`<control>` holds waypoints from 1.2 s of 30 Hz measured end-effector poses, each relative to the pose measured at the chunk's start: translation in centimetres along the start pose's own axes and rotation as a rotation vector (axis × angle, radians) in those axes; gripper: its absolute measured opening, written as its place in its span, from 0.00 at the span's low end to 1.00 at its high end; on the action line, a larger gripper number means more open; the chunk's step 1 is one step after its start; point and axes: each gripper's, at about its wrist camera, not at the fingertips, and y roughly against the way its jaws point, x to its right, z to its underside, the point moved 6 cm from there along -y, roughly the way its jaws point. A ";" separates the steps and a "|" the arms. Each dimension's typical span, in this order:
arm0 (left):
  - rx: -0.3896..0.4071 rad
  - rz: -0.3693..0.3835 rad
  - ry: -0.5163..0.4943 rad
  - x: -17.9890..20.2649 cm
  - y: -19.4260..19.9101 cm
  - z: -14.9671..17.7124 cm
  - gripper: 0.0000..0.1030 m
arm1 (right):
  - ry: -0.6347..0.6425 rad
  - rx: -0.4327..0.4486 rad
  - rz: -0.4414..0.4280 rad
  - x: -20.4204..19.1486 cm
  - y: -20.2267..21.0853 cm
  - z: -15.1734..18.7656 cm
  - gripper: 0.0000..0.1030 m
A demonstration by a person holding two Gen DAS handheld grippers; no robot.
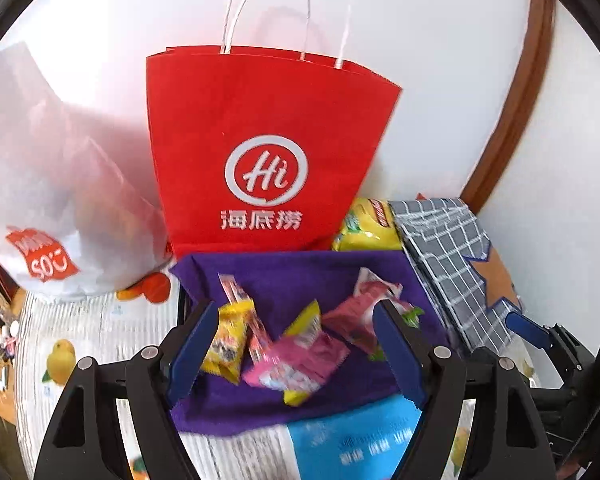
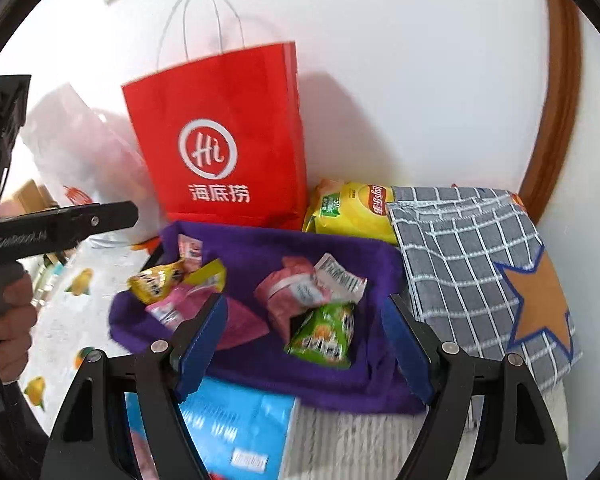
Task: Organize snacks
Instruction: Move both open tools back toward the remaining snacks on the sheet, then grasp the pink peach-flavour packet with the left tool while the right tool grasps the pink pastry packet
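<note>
A purple fabric basket (image 1: pixel 300 276) (image 2: pixel 260 240) holds several small snack packets: pink (image 1: pixel 296 364) (image 2: pixel 288 296), yellow (image 1: pixel 228 340) (image 2: pixel 156 280) and green (image 2: pixel 324 332). My left gripper (image 1: pixel 296 352) is open and empty, hovering over the basket's front. My right gripper (image 2: pixel 304 344) is open and empty, also above the basket's near edge. A yellow chip bag (image 1: pixel 364 224) (image 2: pixel 352 208) lies behind the basket. A blue box (image 1: pixel 356 440) (image 2: pixel 228 424) lies in front of it.
A red paper bag (image 1: pixel 260 152) (image 2: pixel 220 140) stands against the wall behind the basket. A white plastic bag (image 1: pixel 52 184) (image 2: pixel 80 152) sits to its left. A grey checked fabric bin (image 1: pixel 448 256) (image 2: pixel 480 264) stands to the right. The left gripper's body (image 2: pixel 60 224) shows at the left.
</note>
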 end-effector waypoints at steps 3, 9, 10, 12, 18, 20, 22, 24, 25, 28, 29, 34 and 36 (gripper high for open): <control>0.010 -0.014 -0.011 0.2 1.8 1.7 0.76 | -0.011 -0.036 -0.002 0.0 1.4 1.6 0.77; -0.014 -0.009 0.013 -0.2 4.2 5.5 0.76 | -0.039 -0.121 -0.024 -0.2 2.8 5.5 0.77; -0.021 0.000 0.016 -0.2 4.3 6.1 0.75 | -0.031 -0.130 -0.022 -0.4 3.0 6.1 0.77; -0.033 0.004 0.021 -0.4 4.9 7.5 0.75 | -0.019 -0.145 -0.032 -0.8 3.4 7.3 0.77; -0.062 -0.017 0.047 -1.8 5.6 11.4 0.76 | 0.003 -0.168 -0.078 -2.6 4.1 11.7 0.77; -0.073 -0.026 0.056 -2.5 5.8 12.9 0.76 | 0.013 -0.204 -0.111 -3.4 3.6 13.7 0.77; -0.091 -0.031 0.070 -3.3 5.7 14.4 0.76 | 0.019 -0.250 -0.144 -4.2 2.9 15.9 0.76; -0.105 -0.033 0.082 -3.9 5.7 15.4 0.76 | 0.021 -0.283 -0.169 -4.8 2.5 17.4 0.74; -0.113 -0.036 0.089 -4.2 5.6 16.0 0.76 | 0.023 -0.300 -0.183 -5.3 2.3 18.2 0.72; -0.133 -0.043 0.105 -5.1 5.5 17.6 0.76 | 0.042 -0.331 -0.207 -6.6 2.0 20.1 0.70; -0.136 -0.043 0.108 -5.3 5.6 17.9 0.76 | 0.049 -0.335 -0.210 -7.0 1.9 20.4 0.70; -0.151 -0.035 0.123 -5.7 5.4 19.6 0.76 | 0.111 -0.305 -0.137 -8.0 1.5 22.0 0.58; -0.166 -0.029 0.127 -5.5 5.0 20.2 0.76 | 0.125 -0.287 -0.124 -8.1 1.6 22.1 0.45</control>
